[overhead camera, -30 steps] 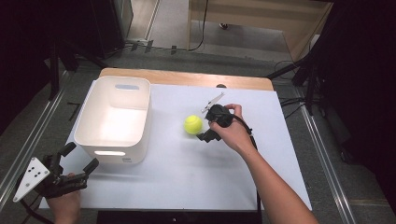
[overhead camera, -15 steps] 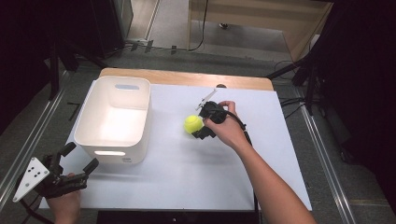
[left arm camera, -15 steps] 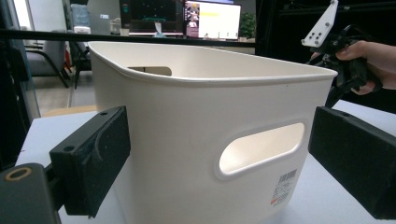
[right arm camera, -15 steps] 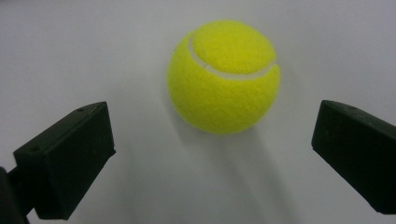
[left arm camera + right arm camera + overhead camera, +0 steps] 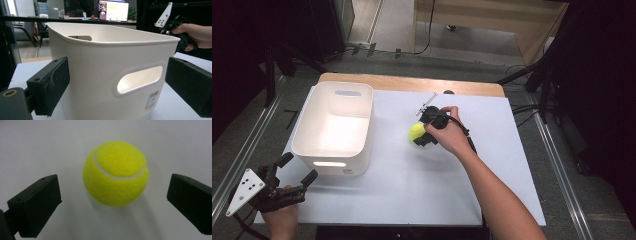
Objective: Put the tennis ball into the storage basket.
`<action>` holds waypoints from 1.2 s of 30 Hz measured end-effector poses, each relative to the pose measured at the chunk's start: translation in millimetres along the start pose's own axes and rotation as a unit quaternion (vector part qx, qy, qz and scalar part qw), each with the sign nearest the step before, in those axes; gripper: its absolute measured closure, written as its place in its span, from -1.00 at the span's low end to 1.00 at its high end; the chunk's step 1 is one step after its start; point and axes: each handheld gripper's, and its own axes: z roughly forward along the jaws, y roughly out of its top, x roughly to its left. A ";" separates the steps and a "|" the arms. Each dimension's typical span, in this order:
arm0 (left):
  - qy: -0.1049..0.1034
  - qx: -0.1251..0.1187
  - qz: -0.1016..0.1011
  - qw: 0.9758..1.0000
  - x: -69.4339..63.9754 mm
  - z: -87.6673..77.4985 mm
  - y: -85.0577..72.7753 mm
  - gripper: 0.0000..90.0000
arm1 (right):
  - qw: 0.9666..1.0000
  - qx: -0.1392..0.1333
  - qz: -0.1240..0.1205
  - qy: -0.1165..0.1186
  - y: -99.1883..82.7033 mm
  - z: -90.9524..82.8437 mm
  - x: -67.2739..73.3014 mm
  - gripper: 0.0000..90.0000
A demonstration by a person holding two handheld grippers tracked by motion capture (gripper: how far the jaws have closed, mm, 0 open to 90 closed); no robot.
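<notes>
The right gripper is released around the ball; the left gripper is released, facing the bin's unreadable barcode sticker, lower right.

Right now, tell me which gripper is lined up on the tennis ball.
The right gripper: its open fingers flank the tennis ball. The left gripper faces the white bin.

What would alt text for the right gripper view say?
A yellow tennis ball lies on a white table, centred between two open black jaws of the right gripper, which do not touch it.
</notes>
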 end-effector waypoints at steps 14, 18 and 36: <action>0.000 0.000 0.000 1.000 0.0 0.0 0.0 -0.87 | 1.000 0.010 0.008 0.004 5.0 13.5 -3.3 -1.00; 0.000 0.000 0.000 1.000 0.0 0.0 0.0 -0.87 | 1.000 0.012 0.006 0.006 6.5 14.6 -4.1 -1.00; 0.000 0.000 0.000 1.000 0.1 0.0 0.0 -0.87 | 0.999 0.030 0.006 0.023 10.7 27.2 -4.1 -1.00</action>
